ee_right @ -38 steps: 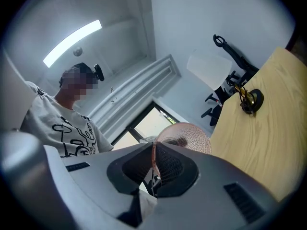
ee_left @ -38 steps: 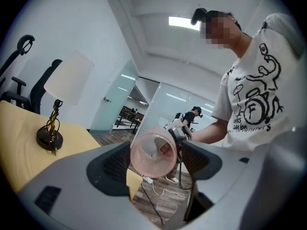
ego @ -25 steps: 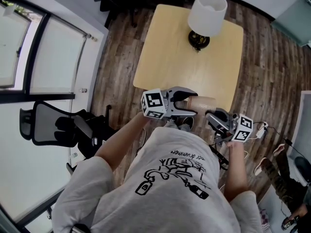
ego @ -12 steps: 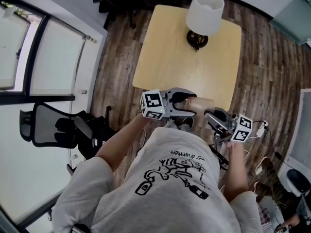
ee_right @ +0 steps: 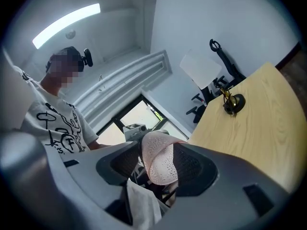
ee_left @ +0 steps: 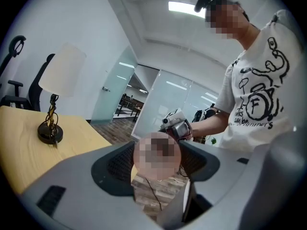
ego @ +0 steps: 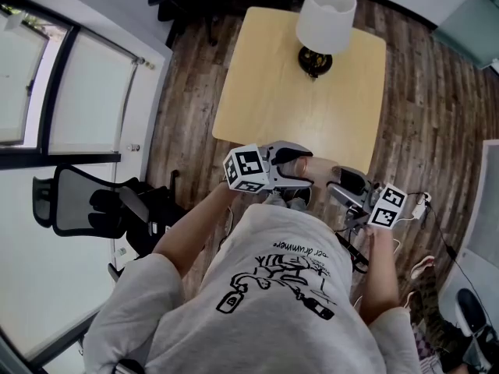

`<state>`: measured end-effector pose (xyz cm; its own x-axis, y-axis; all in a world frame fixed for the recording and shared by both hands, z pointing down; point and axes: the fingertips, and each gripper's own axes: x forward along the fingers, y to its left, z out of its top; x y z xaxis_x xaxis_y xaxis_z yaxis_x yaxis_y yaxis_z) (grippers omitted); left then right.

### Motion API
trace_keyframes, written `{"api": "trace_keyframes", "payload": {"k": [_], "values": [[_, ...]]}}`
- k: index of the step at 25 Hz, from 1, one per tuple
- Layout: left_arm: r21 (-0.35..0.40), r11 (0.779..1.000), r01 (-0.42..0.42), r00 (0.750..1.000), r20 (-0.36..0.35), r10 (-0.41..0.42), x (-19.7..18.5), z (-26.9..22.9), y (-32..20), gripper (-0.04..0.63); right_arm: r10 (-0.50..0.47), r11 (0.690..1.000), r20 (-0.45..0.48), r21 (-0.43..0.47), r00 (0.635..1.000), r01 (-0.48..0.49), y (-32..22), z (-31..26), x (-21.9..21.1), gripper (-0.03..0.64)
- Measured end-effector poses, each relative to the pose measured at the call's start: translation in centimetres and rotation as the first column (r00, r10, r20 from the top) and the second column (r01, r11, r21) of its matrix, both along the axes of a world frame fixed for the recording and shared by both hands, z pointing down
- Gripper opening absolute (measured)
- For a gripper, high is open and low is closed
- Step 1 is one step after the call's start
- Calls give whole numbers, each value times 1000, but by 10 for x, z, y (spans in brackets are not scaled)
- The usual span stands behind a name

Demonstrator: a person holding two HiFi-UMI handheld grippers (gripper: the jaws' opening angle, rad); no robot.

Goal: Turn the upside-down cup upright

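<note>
Two tongs meet close in front of the person's chest, with the cup slung level between them in the air, roughly above the near edge of the desk. The left tongs stand wide and are clamped across the cup's body, one pad on each side. The right tongs have just been opening. Their pads now stand off the cup, though its pink dimpled end sits inside their mouth.

That leaves the whole weight on the left grip, and this looks like the main risk. The wall looks soft and gives under pressure, so a hard squeeze could buckle it and a light one could let it slide out. A drop here might miss the desk and go down to the wooden floor.

The right tongs could also snag the cup's end as they back away, twisting it in the left grip. I cannot tell which end is the mouth, so a turn the wrong way would land it upside down again. Set down too close to the near edge, it may tip off.

Farther back, the lamp stands well apart from all this and seems safe.
</note>
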<state>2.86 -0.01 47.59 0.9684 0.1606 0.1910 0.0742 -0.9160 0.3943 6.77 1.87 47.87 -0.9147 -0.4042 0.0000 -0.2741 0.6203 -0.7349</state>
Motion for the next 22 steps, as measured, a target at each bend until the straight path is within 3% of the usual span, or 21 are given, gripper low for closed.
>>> {"api": "trace_keyframes", "payload": {"k": [5, 13, 17, 22], "values": [[16, 1000, 1, 990, 138, -3, 2, 8, 2, 291, 15, 999, -196, 40, 981, -7, 2, 20, 0, 254], [78, 996, -33, 940, 340, 4, 5, 13, 0, 291, 47, 987, -483, 156, 874, 33, -2, 36, -1, 312], [123, 991, -56, 897, 442, -4, 9, 14, -3, 290, 59, 975, -593, 208, 803, 82, -2, 40, -7, 330], [247, 960, -133, 809, 586, -39, 13, 19, -5, 290, 128, 952, -724, 281, 678, 121, -5, 50, -9, 342]]}}
